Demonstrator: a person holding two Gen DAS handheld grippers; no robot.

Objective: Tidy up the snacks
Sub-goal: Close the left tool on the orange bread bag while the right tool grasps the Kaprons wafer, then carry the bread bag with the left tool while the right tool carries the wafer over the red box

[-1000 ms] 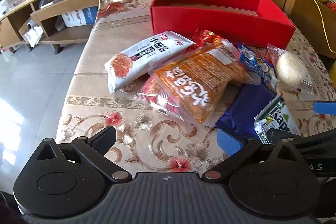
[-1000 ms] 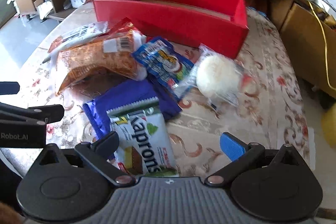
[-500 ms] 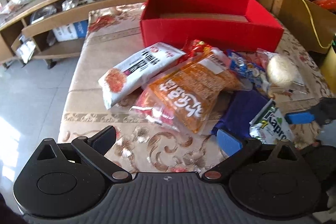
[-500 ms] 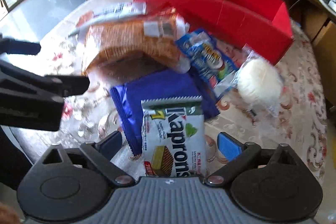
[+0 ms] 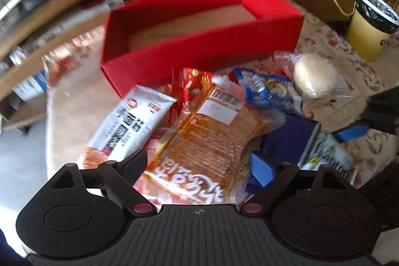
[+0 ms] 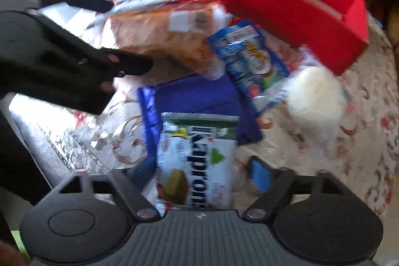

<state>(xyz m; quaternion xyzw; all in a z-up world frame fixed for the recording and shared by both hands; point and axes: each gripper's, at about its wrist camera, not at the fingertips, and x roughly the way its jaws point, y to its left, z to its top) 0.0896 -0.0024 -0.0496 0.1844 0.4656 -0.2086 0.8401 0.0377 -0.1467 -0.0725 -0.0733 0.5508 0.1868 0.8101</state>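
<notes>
Both claws are closing in now: my right claw [image 6: 199,173] has just been narrowing around the green-and-white wafer pack [image 6: 197,161], which sits near me on top of the dark blue packet [image 6: 199,96], though blur hides whether the pads bite yet. My left claw [image 5: 199,163], still fairly wide, has been closing either side of the orange snack bag [image 5: 212,141]. I'd squeeze gently at the middle, lift straight, then carry to the red box [image 5: 199,51] at the far side of the surface [image 6: 361,153].
</notes>
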